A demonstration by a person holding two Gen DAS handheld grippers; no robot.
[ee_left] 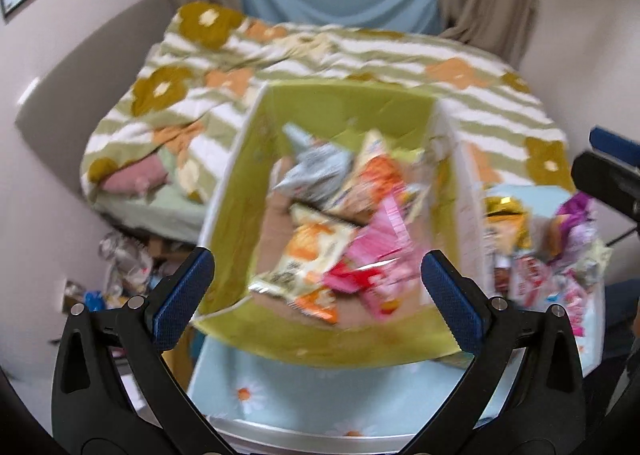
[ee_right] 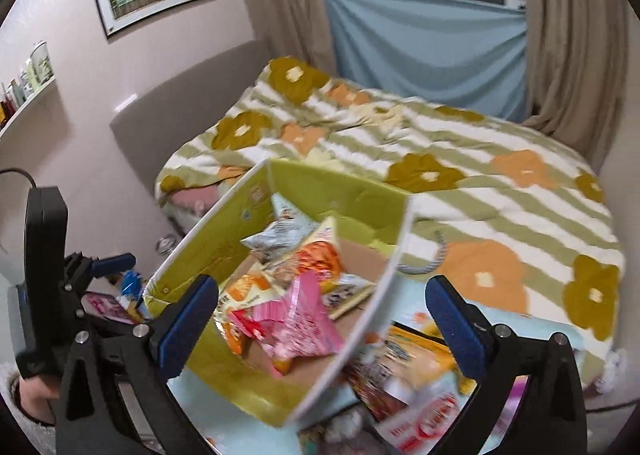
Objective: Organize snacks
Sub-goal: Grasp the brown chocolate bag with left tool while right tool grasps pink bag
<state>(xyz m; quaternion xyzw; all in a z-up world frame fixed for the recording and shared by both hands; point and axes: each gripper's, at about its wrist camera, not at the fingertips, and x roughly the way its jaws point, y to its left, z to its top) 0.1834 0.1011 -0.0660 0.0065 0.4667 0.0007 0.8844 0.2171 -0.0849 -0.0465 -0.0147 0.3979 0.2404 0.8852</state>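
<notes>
A green-lined box (ee_left: 344, 107) stands on a light blue flowered table (ee_left: 256, 383) and holds several snack packets: a pink one (ee_left: 380, 247), an orange-and-white one (ee_left: 308, 255) and a silver one (ee_left: 316, 171). The box also shows in the right wrist view (ee_right: 332, 187) with the pink packet (ee_right: 296, 319) inside. More loose snacks (ee_left: 552, 255) lie on the table right of the box, and in the right wrist view (ee_right: 412, 387) they lie below its corner. My left gripper (ee_left: 316, 287) is open and empty in front of the box. My right gripper (ee_right: 320, 311) is open and empty over the box's near right corner.
A bed with a green-striped flowered duvet (ee_right: 460, 175) lies right behind the table. Beige curtains (ee_right: 572, 39) and a blue cloth (ee_right: 424, 43) hang at the back. Clutter (ee_left: 124, 267) lies on the floor left of the table. The left gripper's body (ee_right: 52, 275) shows at the right wrist view's left edge.
</notes>
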